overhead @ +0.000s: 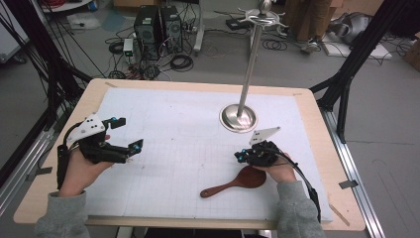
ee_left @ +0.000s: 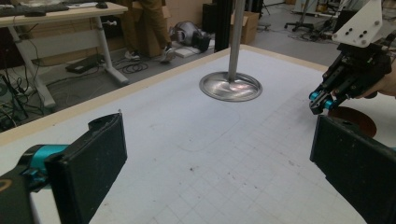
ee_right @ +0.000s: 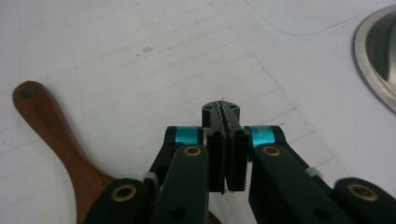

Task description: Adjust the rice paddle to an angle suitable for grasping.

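Note:
A brown wooden spoon (overhead: 233, 184) lies on the white gridded mat (overhead: 188, 148) near the front right, its handle pointing left. My right gripper (overhead: 239, 156) hovers just above the spoon's bowl, jaws pressed together with nothing between them; in the right gripper view the gripper (ee_right: 223, 112) points past the spoon handle (ee_right: 51, 126). My left gripper (overhead: 130, 135) rests at the table's left, jaws wide apart and empty. In the left gripper view its fingers (ee_left: 93, 163) frame the bare mat, with the right gripper (ee_left: 322, 101) and the spoon bowl (ee_left: 357, 119) beyond.
A tall steel stand with a round base (overhead: 238, 118) rises from the mat behind the right hand; its base (ee_right: 378, 56) edges the right gripper view. Wooden table edges (overhead: 59, 163) border the mat. Computers, cables and boxes lie on the floor beyond.

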